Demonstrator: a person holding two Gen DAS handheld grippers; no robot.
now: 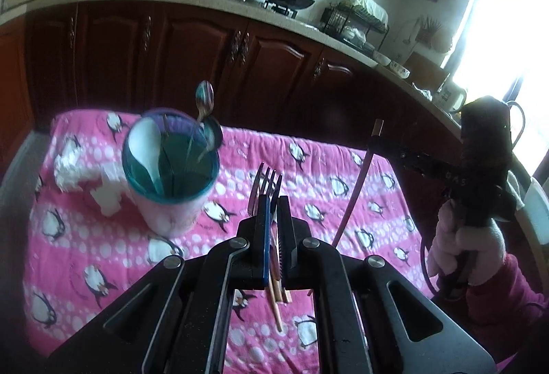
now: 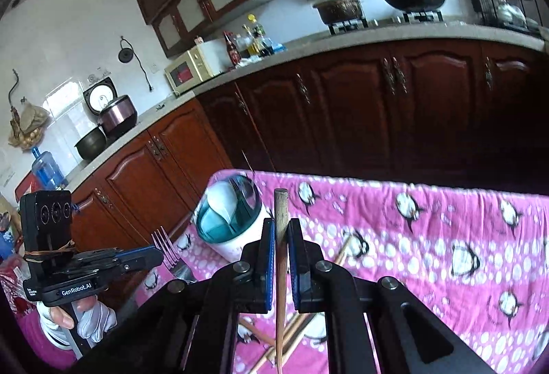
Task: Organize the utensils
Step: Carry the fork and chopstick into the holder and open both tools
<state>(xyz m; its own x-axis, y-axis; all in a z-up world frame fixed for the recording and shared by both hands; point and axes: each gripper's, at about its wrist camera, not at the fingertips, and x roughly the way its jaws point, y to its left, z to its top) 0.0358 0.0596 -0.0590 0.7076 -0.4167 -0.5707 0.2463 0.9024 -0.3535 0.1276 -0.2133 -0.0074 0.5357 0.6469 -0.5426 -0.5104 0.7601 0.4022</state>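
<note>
Left wrist view: the left gripper (image 1: 272, 202) has its jaws closed on a fork (image 1: 264, 183), tines pointing up, just right of the cup (image 1: 171, 168). The cup stands on the pink penguin cloth (image 1: 343, 168) and holds spoons (image 1: 205, 99). Chopsticks (image 1: 276, 291) lie on the cloth under the gripper.

Right wrist view: the right gripper (image 2: 281, 229) has its jaws closed on one chopstick (image 2: 280, 219), held upright, right of the cup (image 2: 228, 216). More chopsticks (image 2: 291, 332) lie below.
</note>
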